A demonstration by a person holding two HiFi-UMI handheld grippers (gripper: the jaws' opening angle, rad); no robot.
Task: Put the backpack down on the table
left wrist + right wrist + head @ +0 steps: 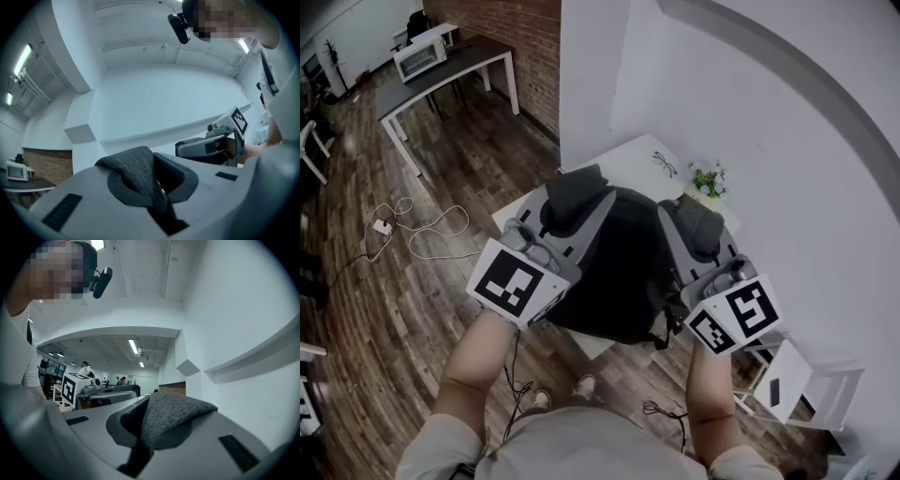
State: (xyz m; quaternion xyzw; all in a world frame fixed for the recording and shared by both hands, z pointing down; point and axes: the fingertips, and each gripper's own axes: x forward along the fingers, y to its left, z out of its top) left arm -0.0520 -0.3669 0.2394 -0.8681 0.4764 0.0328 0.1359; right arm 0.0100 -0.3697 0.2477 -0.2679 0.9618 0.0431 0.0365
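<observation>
The left gripper (574,201) and right gripper (694,221) each clamp a grey strap (136,172) of the backpack (623,272). Best bet: lower both evenly till it sits on the table (630,156).

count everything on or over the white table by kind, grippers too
backpack: 1
glasses: 1
plant: 1
gripper: 2 (left gripper, right gripper)
total: 5
</observation>
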